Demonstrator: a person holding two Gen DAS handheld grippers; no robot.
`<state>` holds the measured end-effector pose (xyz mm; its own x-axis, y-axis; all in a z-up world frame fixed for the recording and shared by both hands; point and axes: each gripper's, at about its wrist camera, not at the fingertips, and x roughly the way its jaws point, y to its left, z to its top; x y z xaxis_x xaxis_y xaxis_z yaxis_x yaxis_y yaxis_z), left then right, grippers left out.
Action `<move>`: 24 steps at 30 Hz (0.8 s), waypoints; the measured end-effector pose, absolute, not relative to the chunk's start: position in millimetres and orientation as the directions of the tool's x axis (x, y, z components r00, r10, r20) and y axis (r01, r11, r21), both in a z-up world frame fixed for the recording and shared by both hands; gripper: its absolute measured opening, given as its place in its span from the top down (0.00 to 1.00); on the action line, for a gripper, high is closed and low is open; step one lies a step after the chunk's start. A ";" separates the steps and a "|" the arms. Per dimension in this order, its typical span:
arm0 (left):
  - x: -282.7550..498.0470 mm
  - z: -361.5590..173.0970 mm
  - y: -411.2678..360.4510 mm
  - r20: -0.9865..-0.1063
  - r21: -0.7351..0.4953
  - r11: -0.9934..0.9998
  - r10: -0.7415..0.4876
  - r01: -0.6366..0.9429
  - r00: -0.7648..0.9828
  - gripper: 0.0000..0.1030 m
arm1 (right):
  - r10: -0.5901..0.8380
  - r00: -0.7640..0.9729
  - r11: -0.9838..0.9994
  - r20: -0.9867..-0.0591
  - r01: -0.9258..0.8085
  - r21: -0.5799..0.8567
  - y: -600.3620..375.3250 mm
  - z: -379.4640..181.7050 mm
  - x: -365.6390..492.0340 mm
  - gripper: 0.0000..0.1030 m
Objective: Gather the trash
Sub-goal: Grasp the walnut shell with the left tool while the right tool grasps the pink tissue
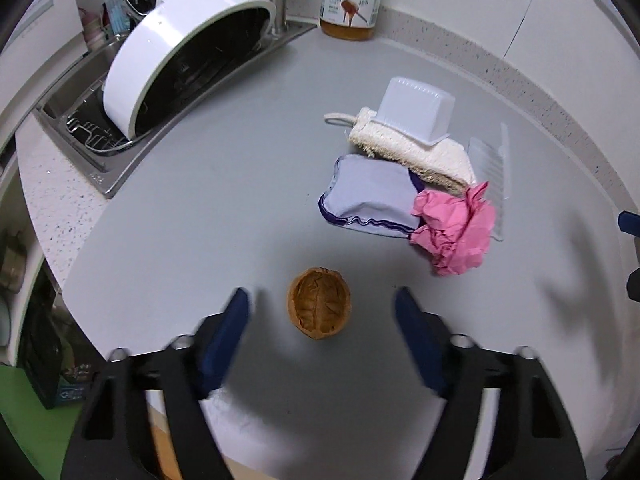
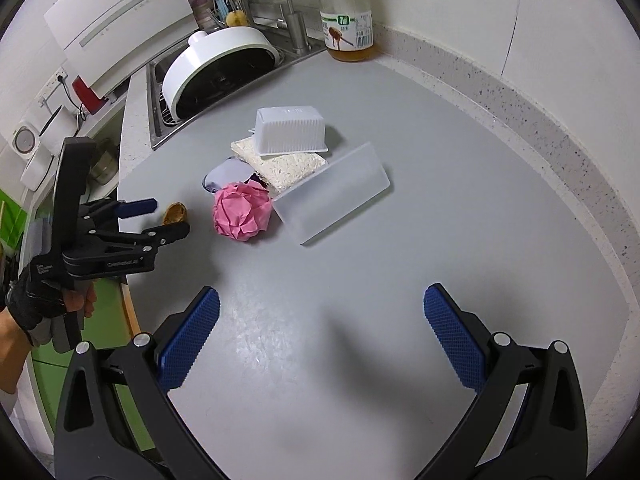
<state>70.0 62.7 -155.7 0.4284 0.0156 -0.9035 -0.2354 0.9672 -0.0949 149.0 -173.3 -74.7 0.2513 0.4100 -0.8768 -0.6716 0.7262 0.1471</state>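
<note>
Matt grey countertop (image 2: 400,280), mixed textures on it.
Crumpled pink paper ball (image 2: 241,213); frosted translucent plastic lid (image 2: 336,192); rough cream loofah pad (image 1: 416,152); glossy white plastic bowl (image 1: 160,52).

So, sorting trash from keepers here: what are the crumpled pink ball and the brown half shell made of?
The crumpled pink ball looks like thin matte paper, given its sharp creases. The brown half shell seems to be walnut shell: hard, woody, with ridged inner walls. Neither can be confirmed by look alone.

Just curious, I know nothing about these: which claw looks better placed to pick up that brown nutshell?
Left. The left claw is open with the nutshell right between its fingers. The right claw, also open, hovers over bare counter, farther off.
</note>
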 end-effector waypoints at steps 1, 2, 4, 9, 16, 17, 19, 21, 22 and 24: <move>70.8 -157.2 62.9 -0.904 -0.100 0.967 0.010 -0.235 0.427 0.45 | 0.410 0.251 0.725 -0.877 -0.673 0.147 -172.3 -74.7 149.0 0.03; 71.8 -159.2 62.8 -0.907 -0.103 0.967 0.005 -0.233 0.422 0.50 | 0.410 0.250 0.725 -0.877 -0.673 0.147 -171.1 -74.6 149.3 0.03; 71.9 -161.1 63.5 -0.909 -0.107 0.966 -0.001 -0.233 0.416 0.65 | 0.412 0.249 0.723 -0.876 -0.675 0.148 -168.3 -74.0 150.6 0.03; 71.3 -159.8 65.9 -0.907 -0.130 0.964 -0.020 -0.233 0.422 0.70 | 0.416 0.246 0.712 -0.875 -0.687 0.146 -159.2 -72.9 151.0 0.03; 60.7 -128.3 75.0 -0.889 -0.164 0.953 -0.030 -0.255 0.458 0.70 | 0.441 0.218 0.668 -0.871 -0.728 0.156 -130.8 -73.6 151.1 0.03; 59.7 -123.9 76.1 -0.887 -0.164 0.952 -0.027 -0.258 0.462 0.70 | 0.445 0.211 0.658 -0.870 -0.736 0.159 -124.9 -74.2 150.7 0.03; 55.5 -112.8 79.8 -0.880 -0.170 0.949 -0.025 -0.265 0.474 0.70 | 0.455 0.193 0.637 -0.869 -0.752 0.167 -111.9 -76.7 150.1 0.03; 51.3 -104.9 82.3 -0.873 -0.175 0.946 -0.021 -0.273 0.487 0.70 | 0.466 0.171 0.615 -0.868 -0.768 0.178 -99.4 -79.9 148.6 0.03; 48.6 -102.0 83.5 -0.870 -0.176 0.945 -0.018 -0.277 0.492 0.70 | 0.471 0.158 0.604 -0.868 -0.775 0.186 -93.3 -82.1 147.7 0.03; 41.1 -98.2 87.3 -0.865 -0.184 0.940 -0.016 -0.287 0.502 0.70 | 0.481 0.132 0.579 -0.867 -0.790 0.201 -80.7 -87.3 145.2 0.04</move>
